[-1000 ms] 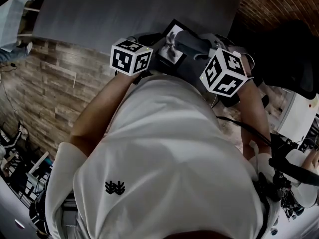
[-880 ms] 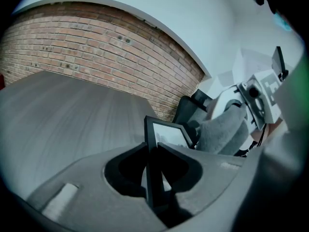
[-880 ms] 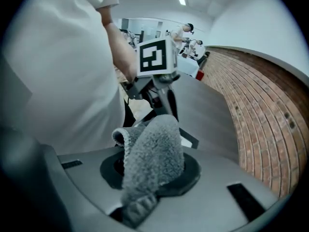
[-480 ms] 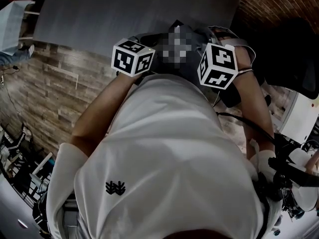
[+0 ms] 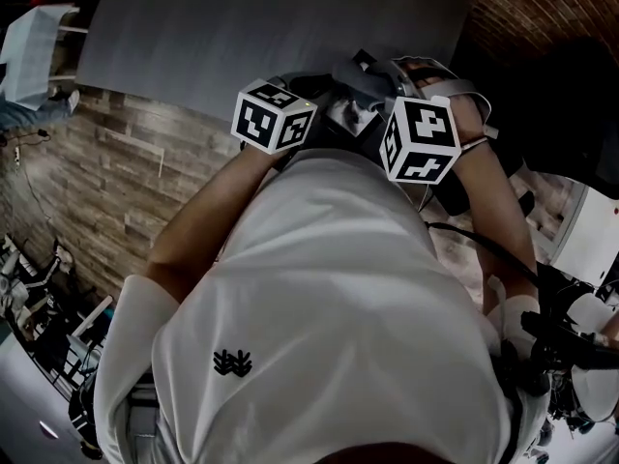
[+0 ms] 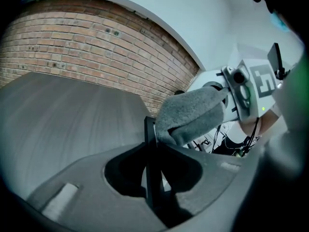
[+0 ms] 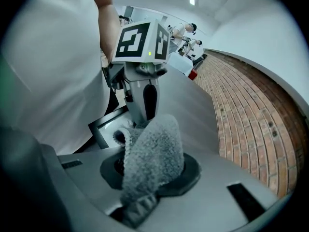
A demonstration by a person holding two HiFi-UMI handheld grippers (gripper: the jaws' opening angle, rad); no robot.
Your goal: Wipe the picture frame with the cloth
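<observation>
Item: my white short-sleeved T-shirt (image 5: pixel 338 288) carried one small black emblem (image 5: pixel 232 362) on the front.

Item: my left gripper (image 6: pixel 152 146) had a matt grey moulded shell with a dark oval recess around the jaws. Its left cube (image 5: pixel 274 116) was white with black square markers and had a small green light (image 7: pixel 150 53).

Item: my right gripper (image 7: pixel 147 173) had the same grey shell. Its right cube (image 5: pixel 419 140) was marked alike. Pale straps (image 5: pixel 455 90) crossed that hand, and a thin black cable (image 5: pixel 474 243) ran from it.

Most of picture frame (image 7: pixel 106 129) behind cloth (image 7: pixel 149 158)
</observation>
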